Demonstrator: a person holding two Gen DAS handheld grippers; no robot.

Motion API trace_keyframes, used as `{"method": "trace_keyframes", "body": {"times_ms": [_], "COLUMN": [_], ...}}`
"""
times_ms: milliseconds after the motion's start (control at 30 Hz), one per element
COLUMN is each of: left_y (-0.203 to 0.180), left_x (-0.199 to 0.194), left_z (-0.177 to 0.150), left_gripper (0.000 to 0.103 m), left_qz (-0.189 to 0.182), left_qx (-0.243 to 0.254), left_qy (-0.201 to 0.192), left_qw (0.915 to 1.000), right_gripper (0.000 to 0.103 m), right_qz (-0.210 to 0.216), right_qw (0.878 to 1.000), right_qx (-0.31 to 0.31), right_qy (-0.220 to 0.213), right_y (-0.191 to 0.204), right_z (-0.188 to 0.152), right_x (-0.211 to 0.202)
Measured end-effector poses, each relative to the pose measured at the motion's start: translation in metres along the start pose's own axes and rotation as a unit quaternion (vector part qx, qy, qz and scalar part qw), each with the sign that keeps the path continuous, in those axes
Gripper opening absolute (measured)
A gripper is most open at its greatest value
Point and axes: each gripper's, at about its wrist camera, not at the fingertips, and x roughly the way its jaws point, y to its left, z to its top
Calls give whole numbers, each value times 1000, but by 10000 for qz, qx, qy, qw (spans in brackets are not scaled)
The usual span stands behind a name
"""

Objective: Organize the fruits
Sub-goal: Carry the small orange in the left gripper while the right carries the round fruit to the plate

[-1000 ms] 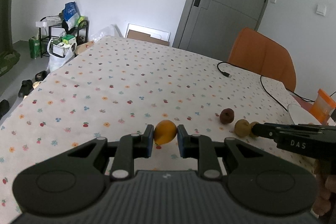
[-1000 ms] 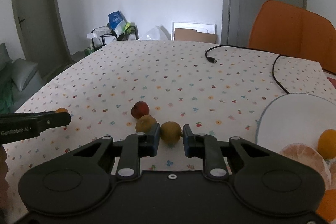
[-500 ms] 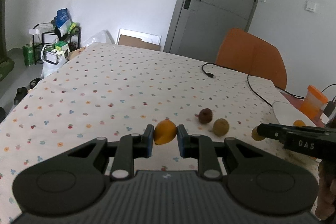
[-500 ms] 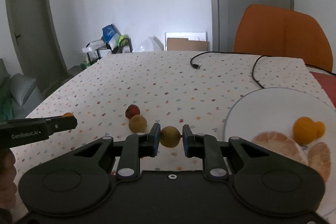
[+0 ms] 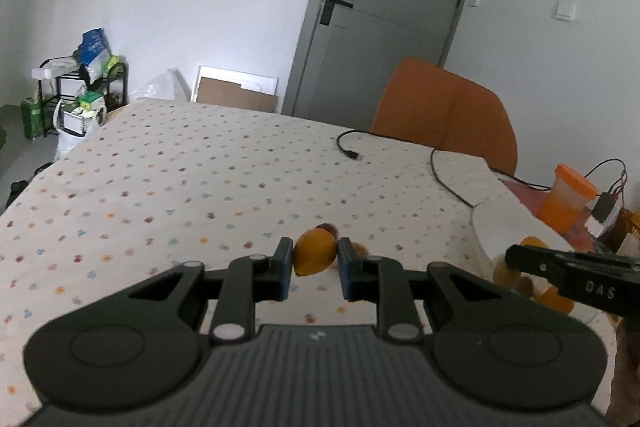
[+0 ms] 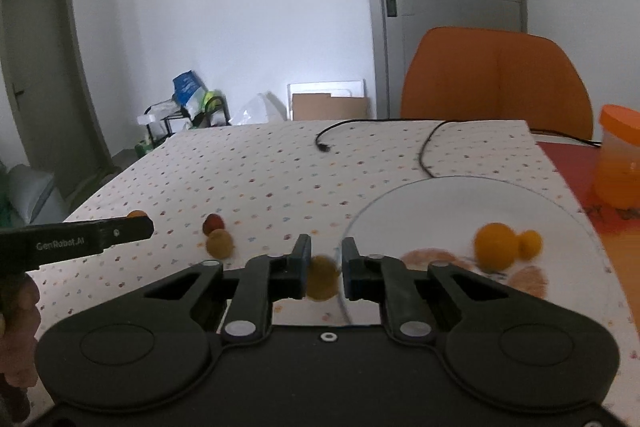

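Fruits: 2 gripped [image 5: 314,253] [image 6: 321,277], 2 loose [image 6: 219,243] [image 6: 213,223]

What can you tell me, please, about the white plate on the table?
The white plate is round, smooth and glossy, lying flat on the dotted tablecloth at the table's right side. It holds two small oranges and peeled citrus segments. The right gripper, shut on a brownish fruit, is at its near left rim.

— What covers the table [image 6: 280,163]?
— A pale cloth dotted with small coloured flowers.
— What lies on it?
— A black cable [image 6: 430,147], a white plate [image 6: 440,203], a red fruit [image 6: 213,223] touching a brownish one [image 6: 219,243], and an orange-lidded tub [image 6: 619,155].
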Motion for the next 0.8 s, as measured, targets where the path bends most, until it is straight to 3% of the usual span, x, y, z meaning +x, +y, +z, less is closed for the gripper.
{"method": "trace_keyframes", "body": {"times_ms": [300, 600, 800], "left_y": [-25, -13, -8], "left_x": [4, 5, 0], "left_z": [1, -2, -6], "left_gripper": [22, 22, 22], "left_qz": [-185, -47, -32], "left_qx": [212, 151, 133], "left_qy": [-7, 80, 106], "left_qw": [9996, 9998, 9999], "right_gripper": [11, 17, 24], "right_qz": [-131, 296, 354], "right_qw": [9997, 9995, 9990], "right_qx": [201, 7, 6], "right_qy": [-88, 128, 290], "right_y": [-22, 4, 14], "right_z": [-3, -13, -25], "right_x": [-12, -8, -11]}}
